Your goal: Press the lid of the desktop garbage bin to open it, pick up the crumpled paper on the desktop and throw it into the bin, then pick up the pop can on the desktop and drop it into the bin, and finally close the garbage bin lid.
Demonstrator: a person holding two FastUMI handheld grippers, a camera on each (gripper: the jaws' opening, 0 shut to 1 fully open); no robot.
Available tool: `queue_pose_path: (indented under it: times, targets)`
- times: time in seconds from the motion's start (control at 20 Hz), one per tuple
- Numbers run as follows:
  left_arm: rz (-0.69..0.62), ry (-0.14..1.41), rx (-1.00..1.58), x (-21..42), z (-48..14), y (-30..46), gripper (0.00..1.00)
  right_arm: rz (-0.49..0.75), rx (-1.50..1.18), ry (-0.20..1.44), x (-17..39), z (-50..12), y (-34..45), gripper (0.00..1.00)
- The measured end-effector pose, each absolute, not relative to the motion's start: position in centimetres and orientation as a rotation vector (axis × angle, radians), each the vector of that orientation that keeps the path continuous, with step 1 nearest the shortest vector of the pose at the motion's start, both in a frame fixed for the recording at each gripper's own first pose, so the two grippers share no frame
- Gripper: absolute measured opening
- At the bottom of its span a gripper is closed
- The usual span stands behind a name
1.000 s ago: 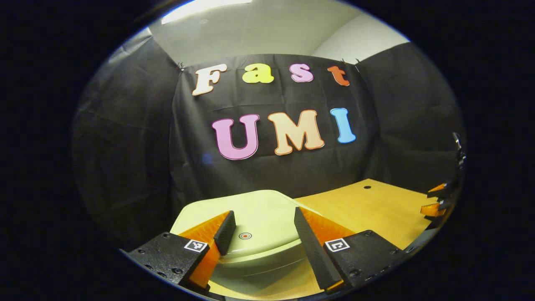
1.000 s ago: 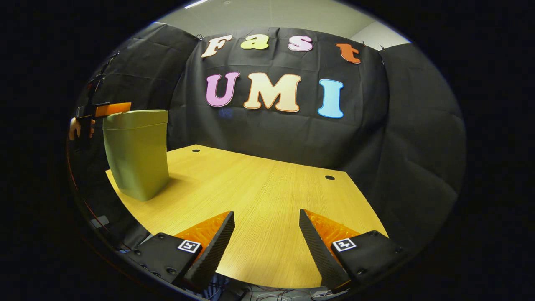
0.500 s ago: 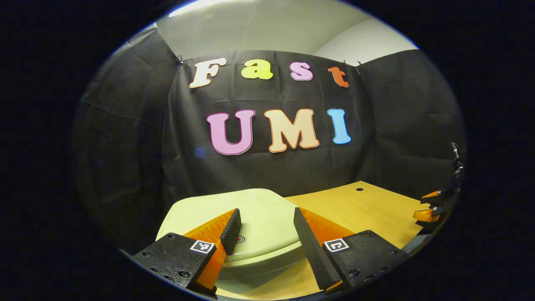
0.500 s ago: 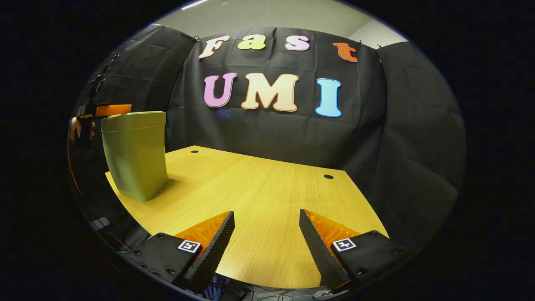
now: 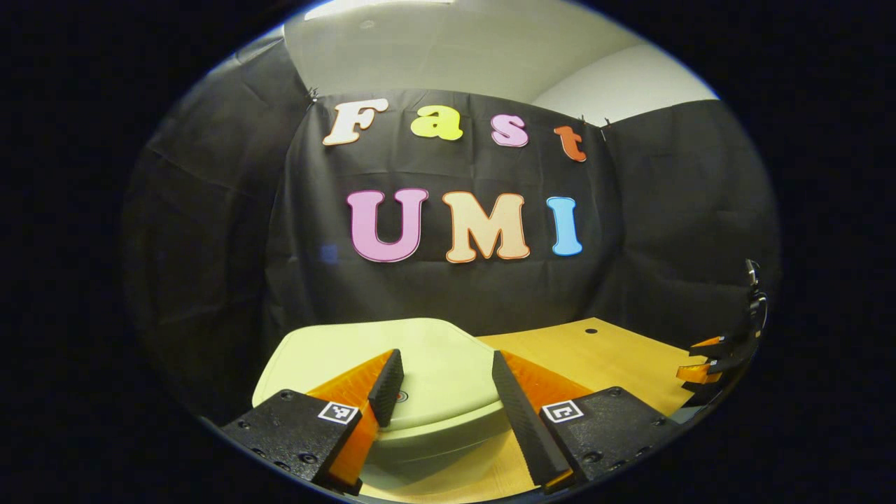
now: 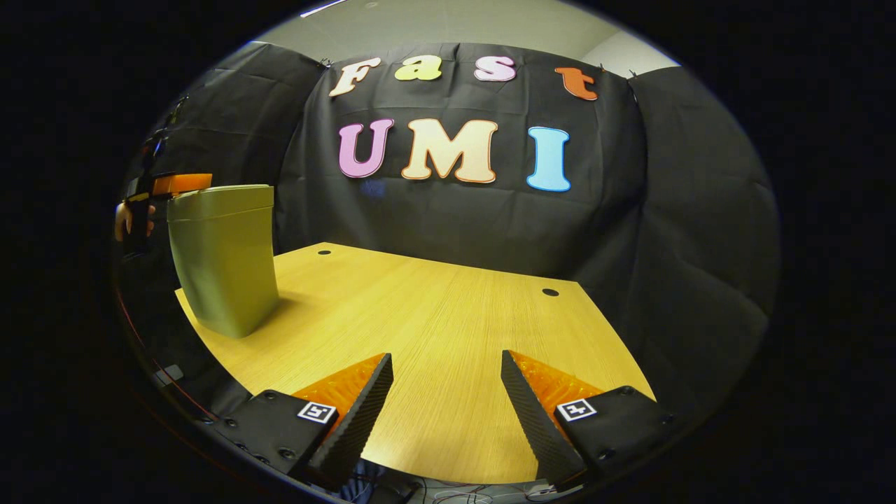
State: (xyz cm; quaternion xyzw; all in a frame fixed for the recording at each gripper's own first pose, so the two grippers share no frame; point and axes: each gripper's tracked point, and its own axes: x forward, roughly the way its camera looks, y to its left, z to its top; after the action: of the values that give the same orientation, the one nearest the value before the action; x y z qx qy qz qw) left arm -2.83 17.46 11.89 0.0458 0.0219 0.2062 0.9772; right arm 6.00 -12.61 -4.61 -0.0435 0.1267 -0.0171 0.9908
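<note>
The pale green garbage bin (image 6: 220,259) stands on the left part of the wooden table, its lid (image 5: 427,357) down. In the left gripper view my left gripper (image 5: 446,355) hangs open just over the lid, and a small red dot (image 5: 400,396) on the lid peeks out beside the left finger. The right gripper view shows that same left gripper (image 6: 171,184) level with the bin's top at its far side, held by a hand (image 6: 126,218). My right gripper (image 6: 446,357) is open over the table's near edge, with nothing between its fingers.
The wooden table (image 6: 434,315) has two small round holes (image 6: 550,292) (image 6: 324,252) near its back edge. Black cloth walls close the booth on three sides. In the left gripper view the right gripper (image 5: 707,357) sits at the far right.
My left gripper has shifted a little over the lid, so the red dot now sits by the left finger. The lid stays down. The right gripper has hardly moved.
</note>
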Motion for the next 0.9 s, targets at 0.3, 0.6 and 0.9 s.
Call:
queue_pose_path:
  times: [0.3,0.6,0.9]
  targets:
    - [0.444,0.015,0.131,-2.5,15.0,17.8,0.96,-0.045,-0.095,0.252,5.9,-4.4,-12.7,0.98]
    - [0.222,-0.141,0.158,-0.2,18.3,9.2,0.94,-0.086,-0.088,0.249,5.6,-4.3,-13.9,0.98]
    - [-0.056,-0.166,0.055,0.9,13.5,0.4,0.95,-0.105,-0.101,0.242,5.4,-4.0,-13.7,0.98]
